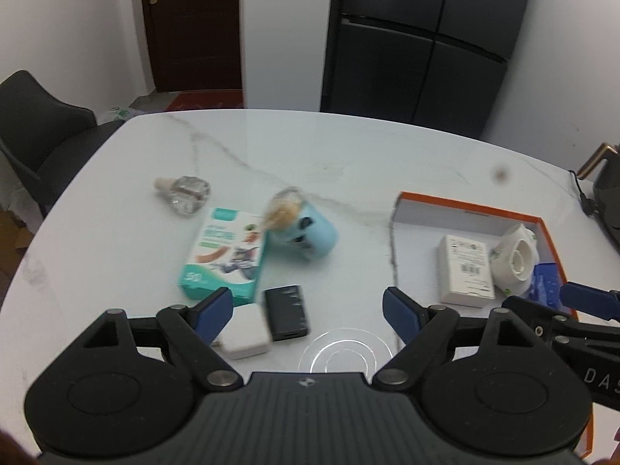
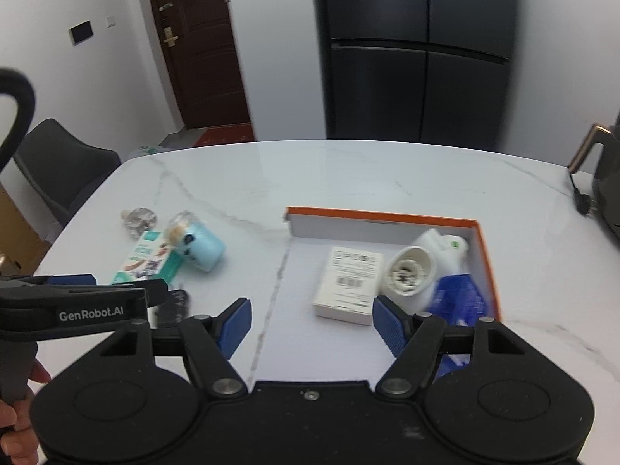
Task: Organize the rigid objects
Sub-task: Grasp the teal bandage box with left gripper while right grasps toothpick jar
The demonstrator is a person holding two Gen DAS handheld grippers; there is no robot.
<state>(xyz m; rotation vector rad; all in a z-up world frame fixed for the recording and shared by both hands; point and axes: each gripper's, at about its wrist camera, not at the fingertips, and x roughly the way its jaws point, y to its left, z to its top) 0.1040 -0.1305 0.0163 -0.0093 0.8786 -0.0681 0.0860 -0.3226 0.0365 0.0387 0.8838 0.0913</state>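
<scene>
On the white marble table (image 1: 348, 155) lie a teal box (image 1: 223, 259), a light-blue bottle (image 1: 306, 232) on its side, a clear glass bottle (image 1: 186, 193), a black block (image 1: 286, 312) and a white charger (image 1: 246, 333). My left gripper (image 1: 308, 312) is open and empty, just above the charger and black block. An orange-rimmed white box (image 2: 387, 219) holds a white carton (image 2: 348, 283), a white container (image 2: 414, 271) and a blue packet (image 2: 461, 298). My right gripper (image 2: 312, 323) is open and empty over the box's near part.
A black chair (image 1: 35, 124) stands at the table's left. A dark fridge (image 1: 418, 38) and a brown door (image 1: 193, 27) are behind. A dark kettle (image 2: 604, 190) with its cord sits at the far right edge.
</scene>
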